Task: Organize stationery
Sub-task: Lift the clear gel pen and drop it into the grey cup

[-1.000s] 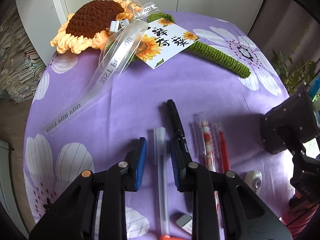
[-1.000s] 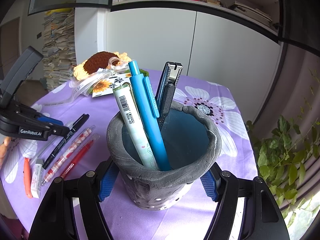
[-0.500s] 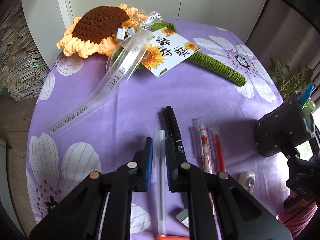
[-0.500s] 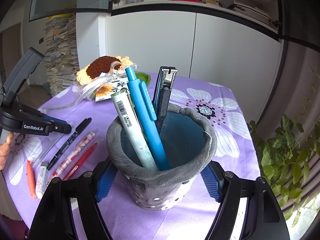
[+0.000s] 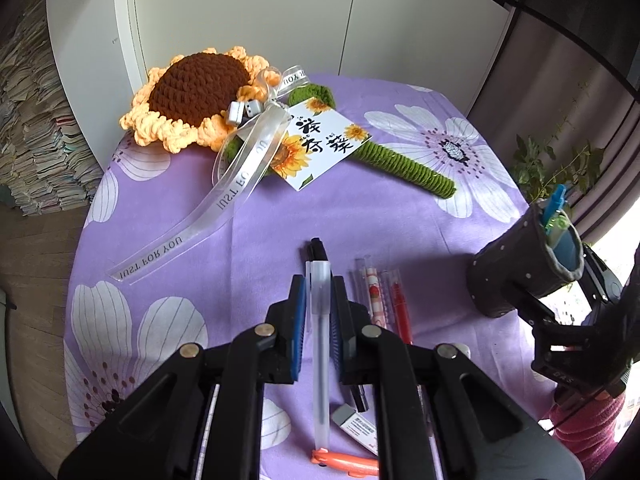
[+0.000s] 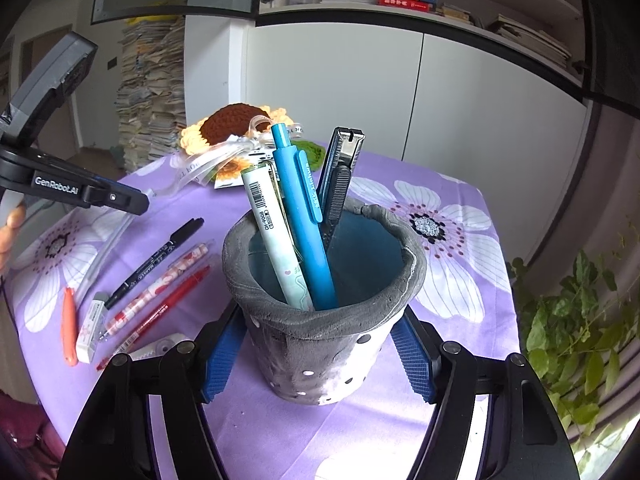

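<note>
While the left gripper point(image 5: 320, 300) has its blue pads point(image 5: 298, 320) squeezed against a frosted clear pen point(image 5: 320, 344), the pen's cap end pokes out past the fingertips toward 12 o'clock. From the right wrist view its tail end looks lifted off the purple floral tablecloth point(image 5: 248, 240), though that part is hazy.

Just at 1 o'clock of the fingertips, a black marker point(image 5: 318, 249) lies on the cloth, mostly hidden behind the clear pen. At 3 o'clock of the gripper sit a strawberry-print pen point(image 5: 373, 292) and a red pen point(image 5: 400, 310), side by side. Down at 6 o'clock there's a white eraser point(image 5: 354, 424) and an orange pen point(image 5: 344, 458), both on the cloth.

Over on the other side, the right gripper point(image 6: 318, 356) is clamped around a grey pen cup point(image 6: 320, 340), pads pressed on both sides of it. Cup is upright-ish with its teal inside showing, and it already holds a pale green pen point(image 6: 276, 240), a blue pen point(image 6: 302, 220) and a dark utility knife point(image 6: 340, 176), all leaning toward 11 o'clock. A correction tape point(image 6: 164, 346) sits at 9 o'clock of the cup.

Far side of the table at 12 o'clock: a crochet sunflower point(image 5: 192, 96) with a ribbon point(image 5: 232, 192) and card point(image 5: 320, 148).
</note>
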A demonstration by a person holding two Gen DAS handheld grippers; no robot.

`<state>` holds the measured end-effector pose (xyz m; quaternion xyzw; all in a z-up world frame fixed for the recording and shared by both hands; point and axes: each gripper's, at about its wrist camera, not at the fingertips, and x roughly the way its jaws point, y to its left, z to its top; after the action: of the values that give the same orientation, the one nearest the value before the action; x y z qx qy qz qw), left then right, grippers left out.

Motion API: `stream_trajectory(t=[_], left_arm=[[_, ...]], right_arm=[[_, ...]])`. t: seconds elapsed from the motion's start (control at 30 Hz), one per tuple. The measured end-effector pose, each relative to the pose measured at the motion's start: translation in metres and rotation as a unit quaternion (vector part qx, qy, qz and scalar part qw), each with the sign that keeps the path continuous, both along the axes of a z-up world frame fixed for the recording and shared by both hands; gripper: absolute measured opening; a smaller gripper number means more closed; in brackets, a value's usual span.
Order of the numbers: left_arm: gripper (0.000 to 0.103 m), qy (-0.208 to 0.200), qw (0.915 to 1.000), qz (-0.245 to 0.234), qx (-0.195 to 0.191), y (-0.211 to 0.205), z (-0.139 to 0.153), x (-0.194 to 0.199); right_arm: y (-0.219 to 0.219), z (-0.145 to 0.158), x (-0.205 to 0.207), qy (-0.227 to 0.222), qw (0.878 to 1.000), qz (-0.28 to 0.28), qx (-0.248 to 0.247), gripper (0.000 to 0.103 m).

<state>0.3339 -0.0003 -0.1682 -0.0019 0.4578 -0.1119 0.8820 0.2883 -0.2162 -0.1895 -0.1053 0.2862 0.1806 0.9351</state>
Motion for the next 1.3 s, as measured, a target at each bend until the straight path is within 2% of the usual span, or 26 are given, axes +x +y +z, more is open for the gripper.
stream_trajectory(t=[0.3, 0.5, 0.73, 0.9, 1.03, 1.2, 1.3], left_arm=[[0.01, -0.036, 0.9993, 0.007, -0.011, 0.005, 0.03, -0.01], [0.01, -0.073, 0.9966, -0.009, -0.035, -0.002, 0.062, -0.021], [0.01, -0.135, 0.9874, -0.051, -0.065, -0.03, 0.109, -0.036], [0.01, -0.179, 0.9763, -0.075, -0.095, -0.059, 0.134, -0.034], [0.01, -0.196, 0.9688, -0.1, -0.115, -0.088, 0.139, -0.025], [0.01, -0.179, 0.9708, -0.108, -0.117, -0.113, 0.126, -0.01], [0.01, -0.183, 0.9688, -0.11, -0.126, -0.115, 0.124, -0.007]], right_arm=[[0.001, 0.0, 0.008, 0.003, 1.0, -0.001, 0.003, 0.072], [0.0, 0.0, 0.008, 0.003, 1.0, -0.002, 0.001, 0.073], [0.003, 0.0, 0.007, 0.0, 1.0, -0.004, -0.005, 0.073], [0.002, 0.0, 0.007, 0.0, 1.0, -0.004, -0.005, 0.073], [0.003, 0.0, 0.007, 0.0, 1.0, -0.004, -0.005, 0.073], [0.002, 0.0, 0.007, 0.0, 1.0, -0.004, -0.004, 0.073], [0.002, 0.0, 0.007, 0.0, 1.0, -0.003, -0.003, 0.073]])
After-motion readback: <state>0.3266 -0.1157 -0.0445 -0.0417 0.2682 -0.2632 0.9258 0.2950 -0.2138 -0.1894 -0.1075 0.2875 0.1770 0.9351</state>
